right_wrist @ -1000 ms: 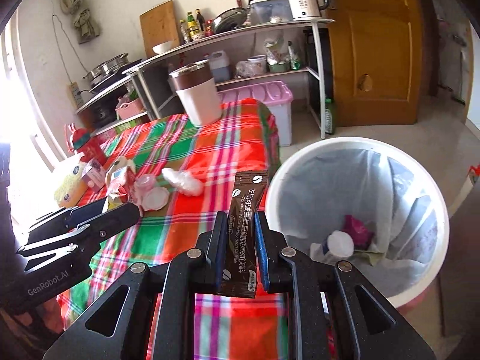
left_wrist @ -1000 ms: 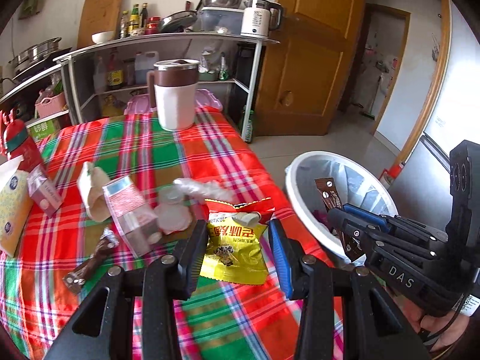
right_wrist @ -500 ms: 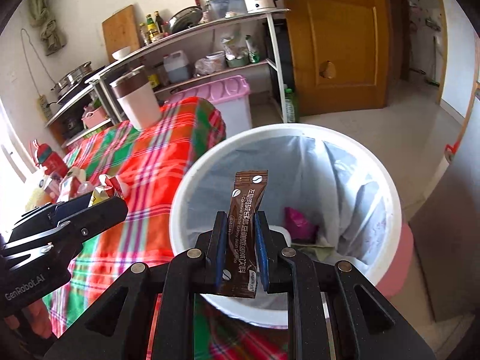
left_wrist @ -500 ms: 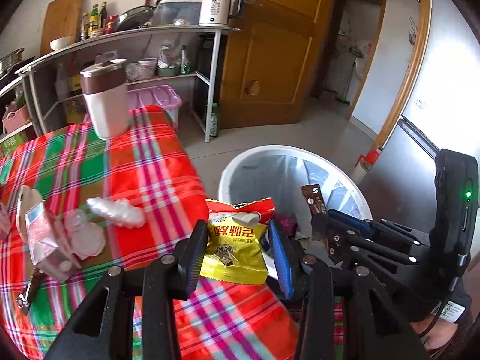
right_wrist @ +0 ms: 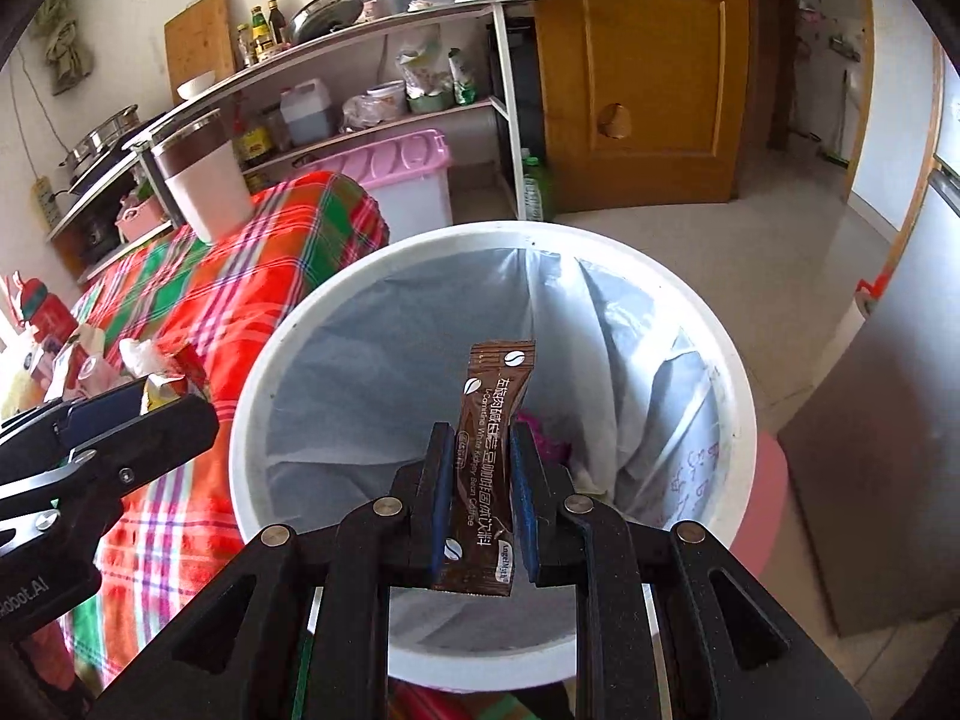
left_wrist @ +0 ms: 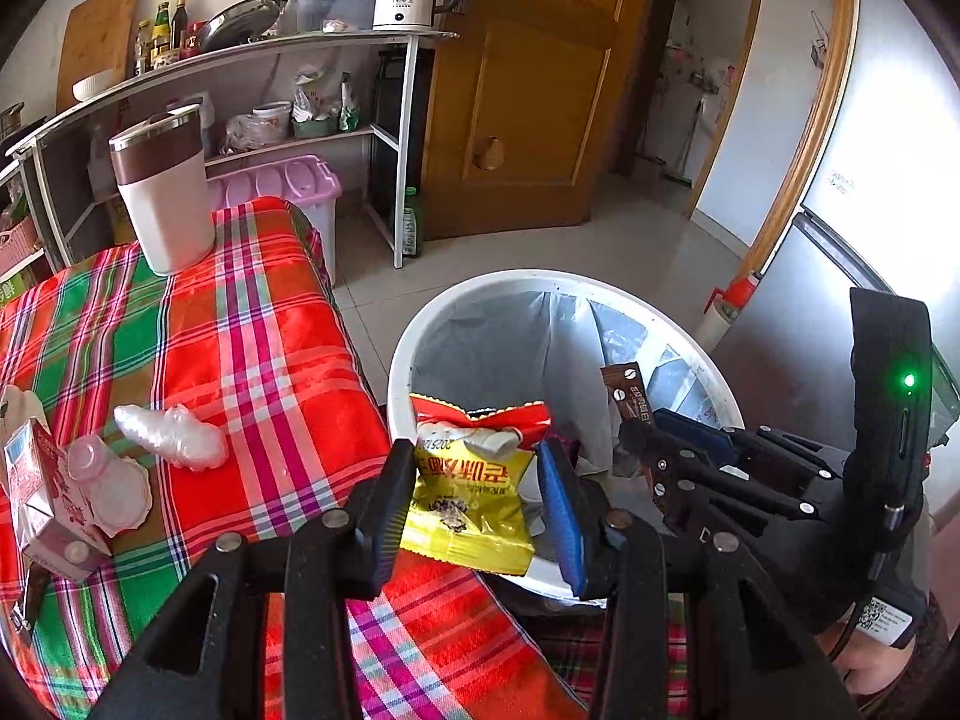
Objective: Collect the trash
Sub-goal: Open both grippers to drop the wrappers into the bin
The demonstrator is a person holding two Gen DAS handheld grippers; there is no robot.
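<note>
Gripping wrappers over the bin [right_wrist: 735, 396]: left gripper [left_wrist: 474, 498] snack bag [left_wrist: 471, 504], right gripper [right_wrist: 480, 504] coffee sachet [right_wrist: 489, 450]; litter at nine o'clock remains on counter [left_wrist: 252, 348].

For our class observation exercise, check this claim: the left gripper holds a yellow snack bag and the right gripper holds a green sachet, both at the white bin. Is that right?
Not quite. The sachet in the right gripper is brown, not green, as the right wrist view shows. The rest holds: the left gripper holds the yellow snack bag, and both are at the white bin.
</note>
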